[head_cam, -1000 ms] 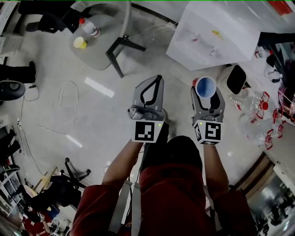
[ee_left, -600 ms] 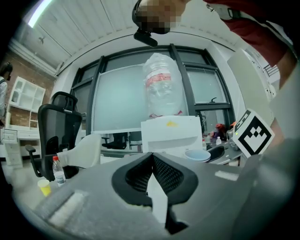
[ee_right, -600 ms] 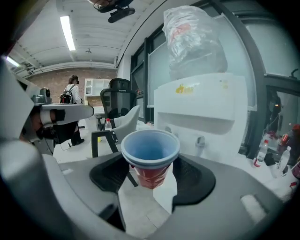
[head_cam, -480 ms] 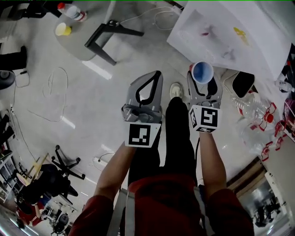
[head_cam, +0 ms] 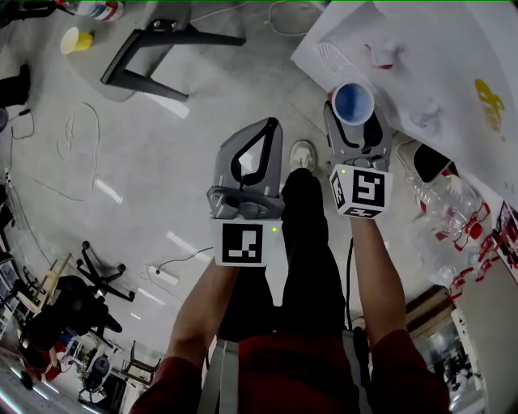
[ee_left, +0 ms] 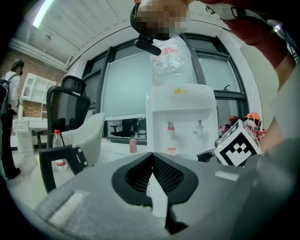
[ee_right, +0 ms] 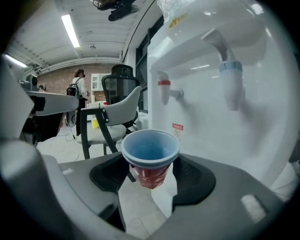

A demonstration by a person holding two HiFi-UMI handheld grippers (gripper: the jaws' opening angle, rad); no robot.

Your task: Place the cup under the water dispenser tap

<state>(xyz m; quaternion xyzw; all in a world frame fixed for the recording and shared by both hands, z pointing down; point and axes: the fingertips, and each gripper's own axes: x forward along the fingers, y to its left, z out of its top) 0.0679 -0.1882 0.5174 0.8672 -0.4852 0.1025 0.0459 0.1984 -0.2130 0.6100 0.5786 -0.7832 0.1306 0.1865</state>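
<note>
A red paper cup with a blue inside (ee_right: pixel 151 157) stands upright between the jaws of my right gripper (ee_right: pixel 152 177), which is shut on it. In the head view that cup (head_cam: pixel 353 102) and the right gripper (head_cam: pixel 354 123) are right at the front of the white water dispenser (head_cam: pixel 437 57). The dispenser's red tap (ee_right: pixel 164 88) and blue tap (ee_right: pixel 229 83) hang above and beyond the cup. My left gripper (head_cam: pixel 273 124) is beside it on the left, shut and empty, its tips (ee_left: pixel 151 155) meeting. The dispenser (ee_left: pixel 180 117) is ahead of it too.
A grey chair (head_cam: pixel 158 36) stands at the back left, with a yellow cup (head_cam: pixel 74 40) and a bottle (head_cam: pixel 97 8) on its seat. Empty plastic bottles (head_cam: pixel 453 202) lie right of the dispenser. A power strip (head_cam: pixel 158 275) and cables are on the floor.
Both grippers have come down and moved toward the dispenser, which now fills more of the view. The cup stays in the right gripper.
</note>
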